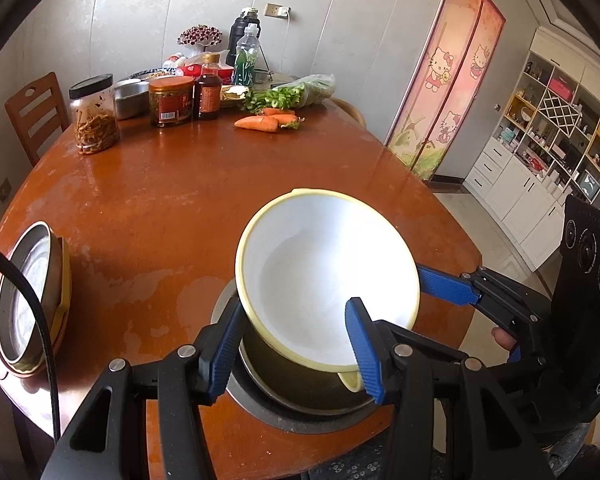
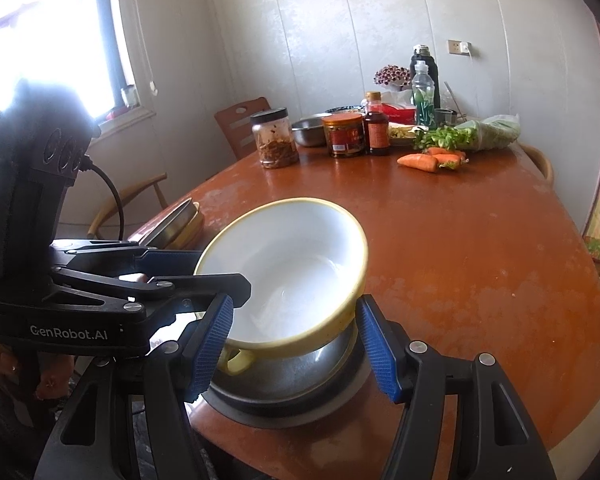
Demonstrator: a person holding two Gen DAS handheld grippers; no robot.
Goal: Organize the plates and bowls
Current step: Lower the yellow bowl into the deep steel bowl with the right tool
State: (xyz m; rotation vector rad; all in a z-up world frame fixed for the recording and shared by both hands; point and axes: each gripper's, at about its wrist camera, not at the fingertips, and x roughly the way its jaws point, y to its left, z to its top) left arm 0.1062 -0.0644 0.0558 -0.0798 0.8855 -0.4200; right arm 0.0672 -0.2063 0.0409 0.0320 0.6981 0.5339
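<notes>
Both tongs clamp the yellow-rimmed bowl (image 1: 324,276) tilted over a metal bowl (image 2: 296,372) at the bench (image 1: 160,200) edge: left tongs (image 1: 296,350), right tongs (image 2: 296,346). Stiff, glossy, probably slippery and breakable; grip the rim.

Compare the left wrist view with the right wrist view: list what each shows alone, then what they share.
Only the left wrist view: the cartoon curtain and the white shelf unit. Only the right wrist view: the bright window. Both: the white bowl tilted over a metal bowl, gripped by the left gripper and right gripper, plus the carrots and jars.
</notes>
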